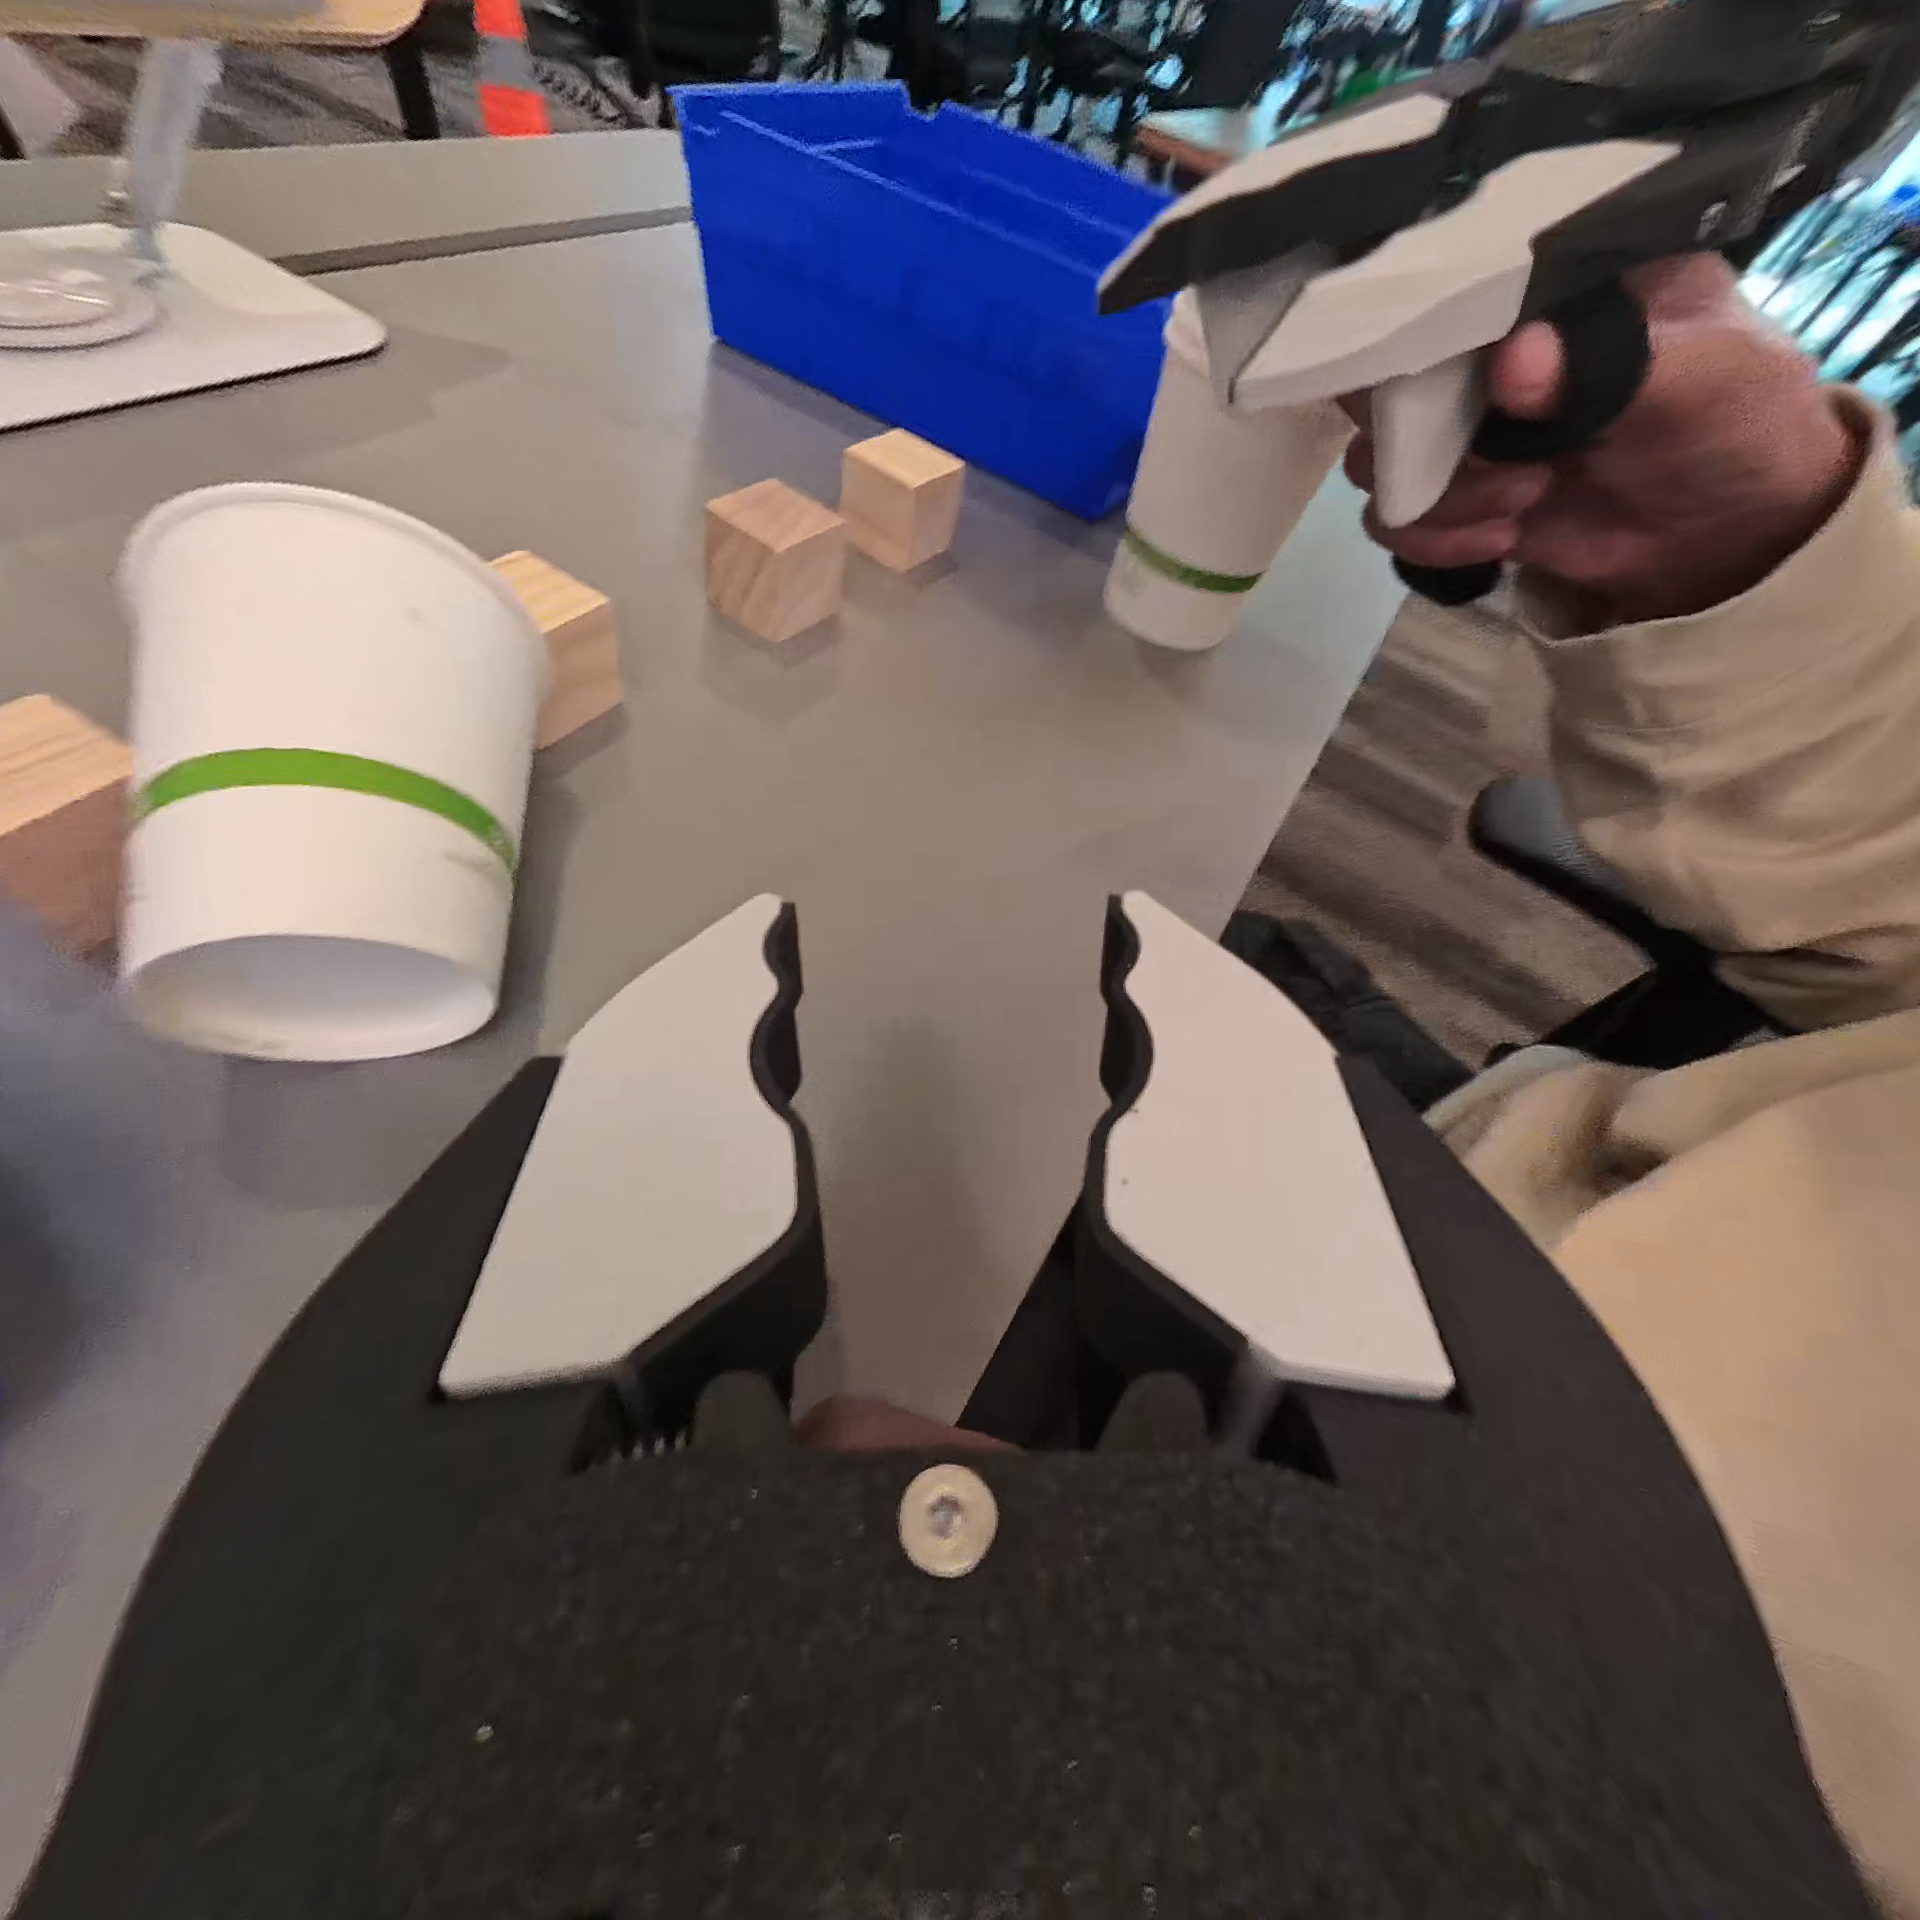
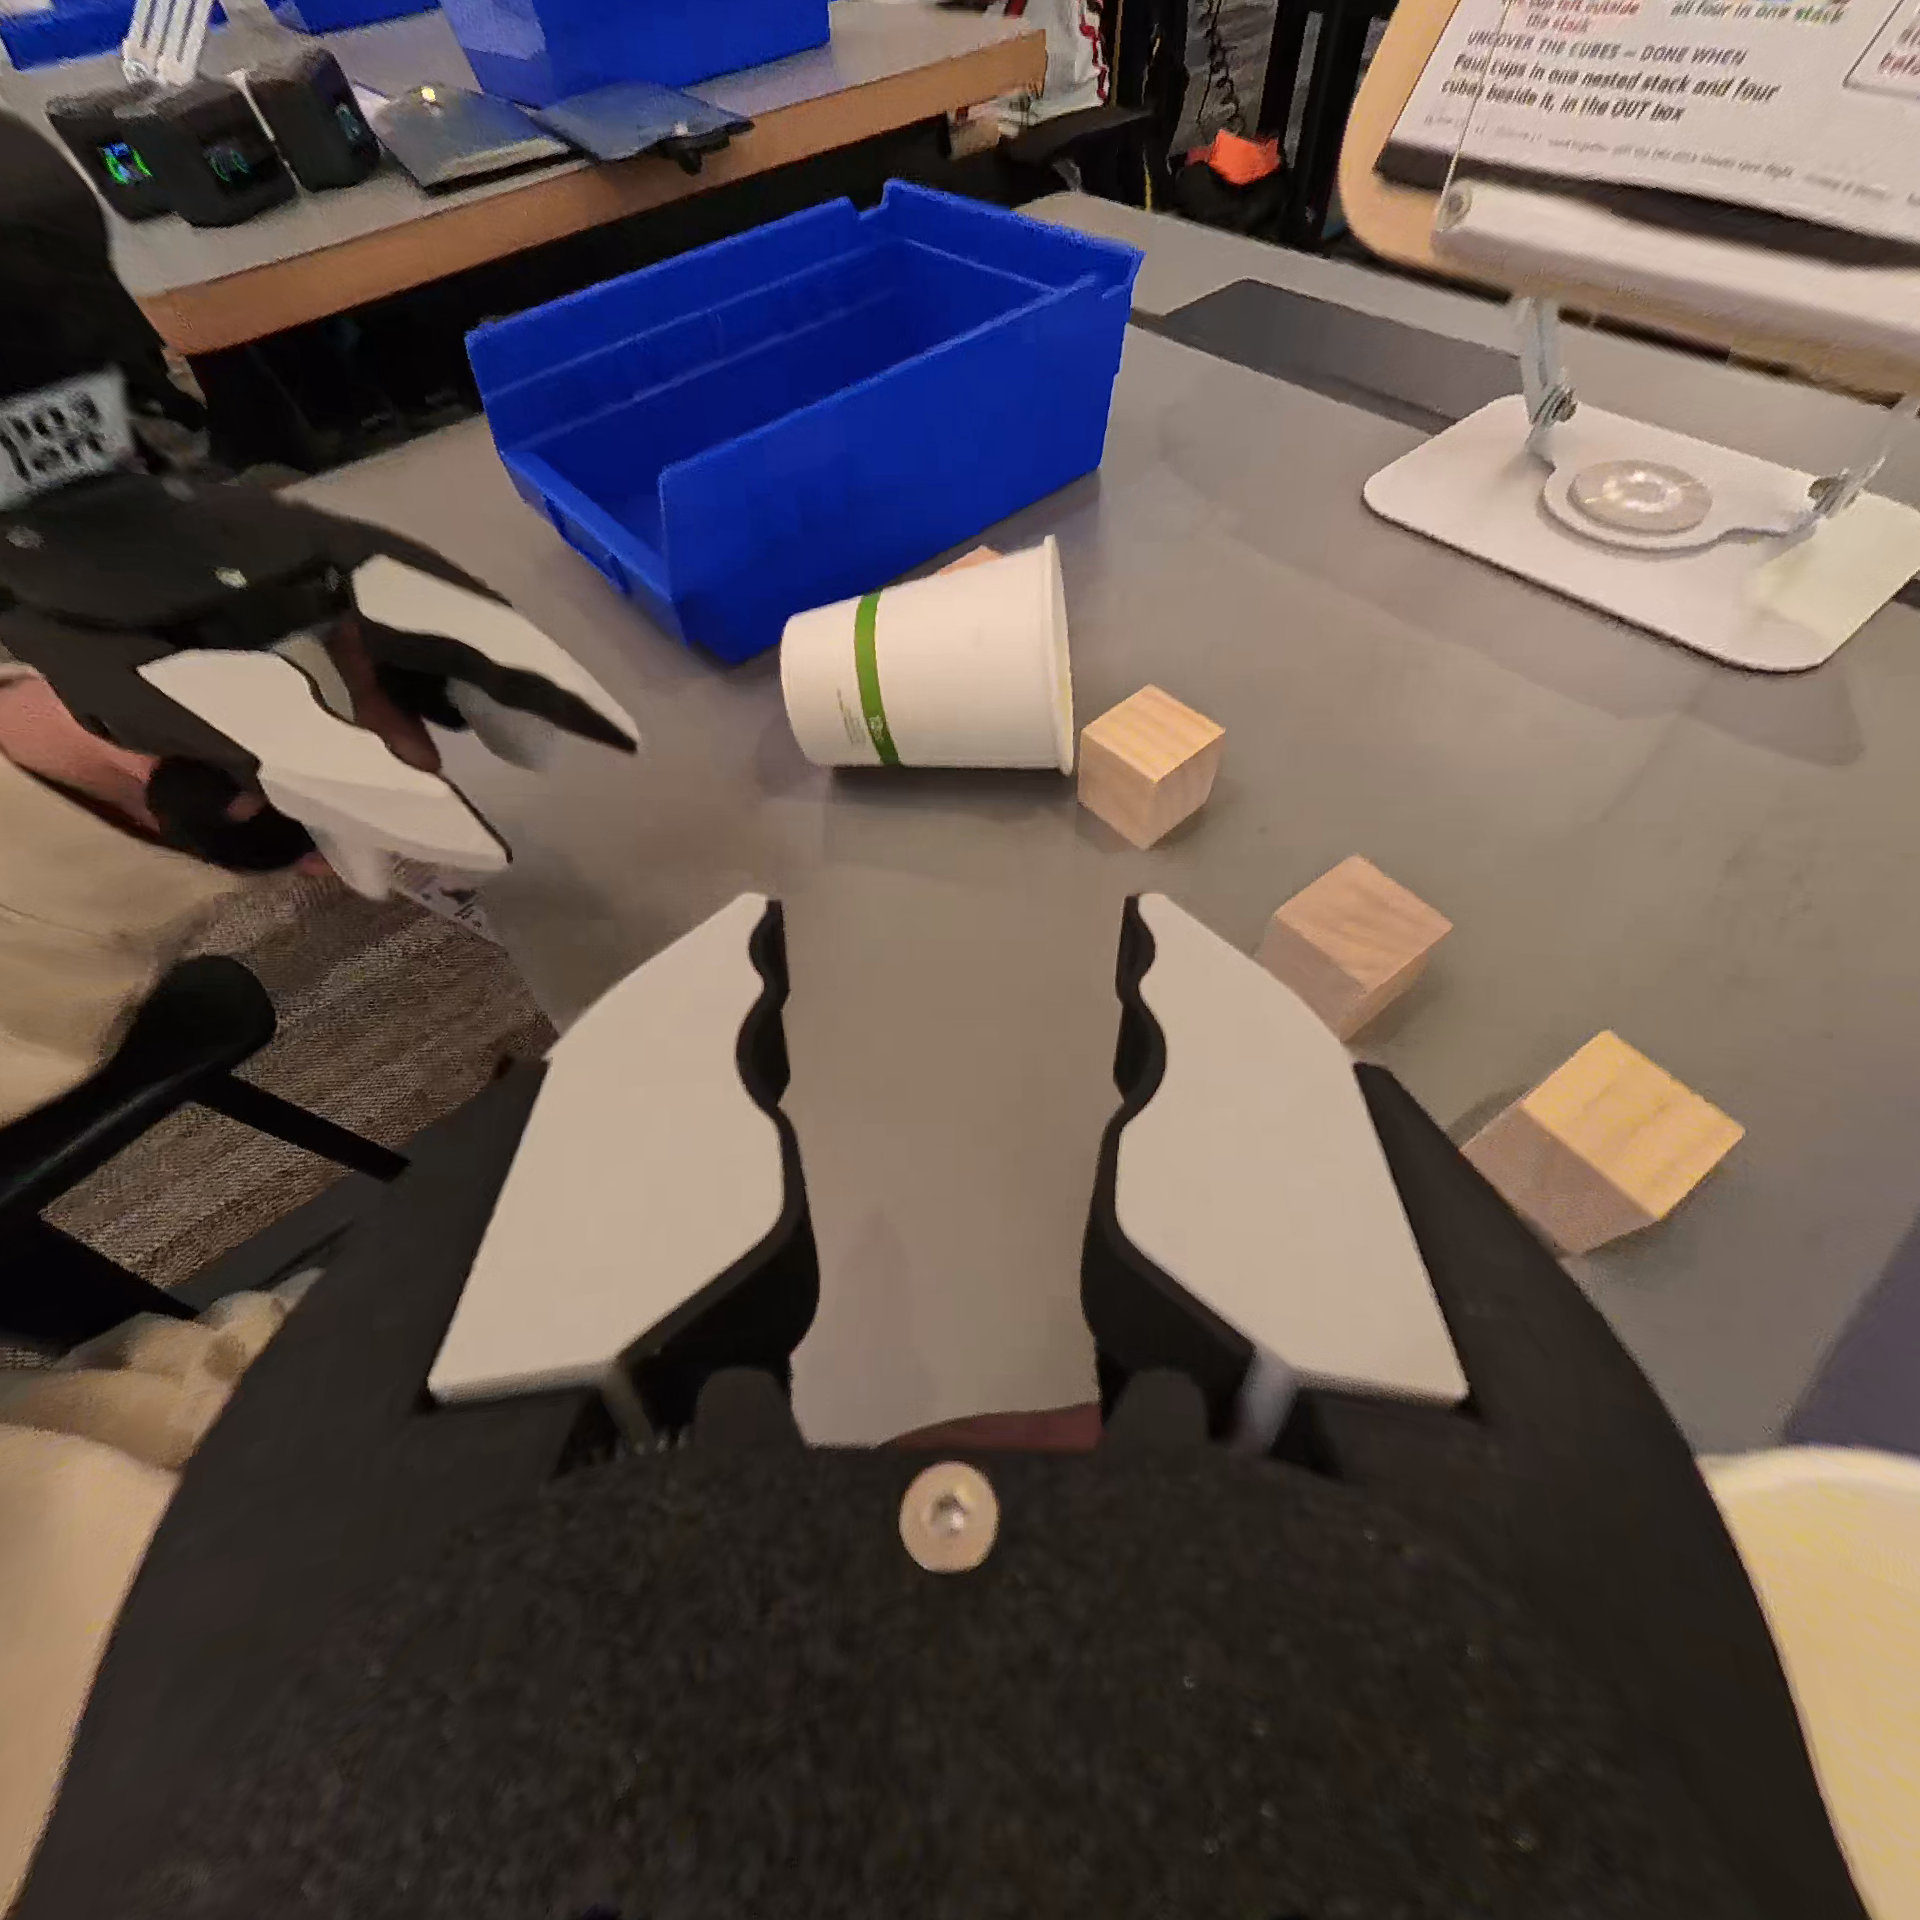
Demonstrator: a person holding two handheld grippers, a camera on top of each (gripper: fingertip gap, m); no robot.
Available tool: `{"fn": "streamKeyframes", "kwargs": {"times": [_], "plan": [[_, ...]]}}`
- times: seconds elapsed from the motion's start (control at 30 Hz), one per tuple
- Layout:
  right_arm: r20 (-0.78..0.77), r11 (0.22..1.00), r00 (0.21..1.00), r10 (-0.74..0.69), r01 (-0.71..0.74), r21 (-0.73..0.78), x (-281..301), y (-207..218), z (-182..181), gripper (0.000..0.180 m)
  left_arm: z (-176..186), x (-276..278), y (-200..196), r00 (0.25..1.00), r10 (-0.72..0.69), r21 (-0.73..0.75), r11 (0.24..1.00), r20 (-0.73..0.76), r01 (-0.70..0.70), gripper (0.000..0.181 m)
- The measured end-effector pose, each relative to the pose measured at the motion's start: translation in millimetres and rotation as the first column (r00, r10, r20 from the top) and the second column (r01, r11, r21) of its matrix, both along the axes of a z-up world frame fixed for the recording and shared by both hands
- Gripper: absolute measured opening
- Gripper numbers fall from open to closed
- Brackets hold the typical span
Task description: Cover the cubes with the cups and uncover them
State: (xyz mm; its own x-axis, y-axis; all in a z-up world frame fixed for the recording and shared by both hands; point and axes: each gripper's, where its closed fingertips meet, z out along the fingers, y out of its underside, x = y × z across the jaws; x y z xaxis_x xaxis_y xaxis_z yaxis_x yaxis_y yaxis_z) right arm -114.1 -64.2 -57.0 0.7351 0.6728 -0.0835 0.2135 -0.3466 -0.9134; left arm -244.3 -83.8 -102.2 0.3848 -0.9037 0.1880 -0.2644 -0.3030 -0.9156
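We start with the grey table (image 2: 1507,831), whose upper middle holds an empty blue bin (image 2: 810,416), probably where cups and cubes finish. At upper right a white stand (image 2: 1662,540) props a printed instruction sheet (image 2: 1621,83) toward the worker; we leave its words unread. The left gripper (image 1: 951,909) and right gripper (image 2: 951,904) hover with tongs spread, pinching nothing. One paper cup (image 2: 925,665) with a green band and small print lies tipped beside the bin, so nothing is covered. Another cup (image 1: 1216,499) stands at the table's edge. Four wooden cubes (image 1: 774,556) sit uncovered across the table, spaced apart enough for cups.
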Motion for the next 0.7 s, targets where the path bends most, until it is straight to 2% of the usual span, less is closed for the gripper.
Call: {"fn": "streamKeyframes", "kwargs": {"times": [0.07, 0.17, 0.23, 0.3, 0.4, 0.5, 0.53, 0.63, 0.7], "plan": [[0.040, 0.999, 0.999, 0.021, -0.020, -0.033, -3.0, -7.1, -15.2, 0.060, 3.1, -4.2, 5.9, 0.997, 0.043, 0.032, 0.999, -0.060, -0.041, 0.058], [0.077, 0.999, 0.997, 0.009, -0.006, -0.044, -0.4, -9.0, -22.9, 0.060, 11.8, -11.3, 41.9, 0.957, 0.207, 0.105, 0.976, -0.202, -0.189, 0.061], [0.084, 0.999, 0.996, 0.017, -0.013, -0.052, -1.2, -10.9, -22.0, 0.060, 16.3, -16.2, 74.9, 0.877, 0.341, 0.211, 0.936, -0.338, -0.282, 0.070], [0.100, 0.999, 0.995, 0.015, -0.011, -0.039, -0.5, -12.0, -19.2, 0.059, 16.3, -13.2, 101.4, 0.801, 0.402, 0.272, 0.912, -0.444, -0.306, 0.072], [0.108, 0.999, 0.994, 0.025, -0.023, -0.027, 0.1, -16.6, -15.2, 0.058, -5.4, 6.8, 118.0, 0.733, 0.328, 0.210, 0.945, -0.595, -0.253, 0.080], [0.114, 1.000, 0.993, 0.017, -0.015, -0.016, 5.6, -18.1, -11.6, 0.057, -36.9, 2.6, 133.2, 0.538, 0.296, 0.207, 0.953, -0.789, -0.220, 0.092], [0.110, 1.000, 0.994, 0.015, -0.014, -0.017, 7.3, -18.5, -10.5, 0.057, -44.5, 3.9, 134.9, 0.503, 0.267, 0.184, 0.960, -0.822, -0.209, 0.093], [0.101, 1.000, 0.995, 0.010, -0.007, -0.023, 11.4, -18.8, -8.3, 0.056, -52.4, 8.0, 149.7, 0.454, 0.256, 0.167, 0.959, -0.853, -0.227, 0.095], [0.110, 1.000, 0.994, 0.003, 0.000, -0.024, 13.6, -19.0, -8.2, 0.056, -64.8, 8.5, 145.7, 0.436, 0.183, 0.090, 0.970, -0.881, -0.226, 0.093]]}}
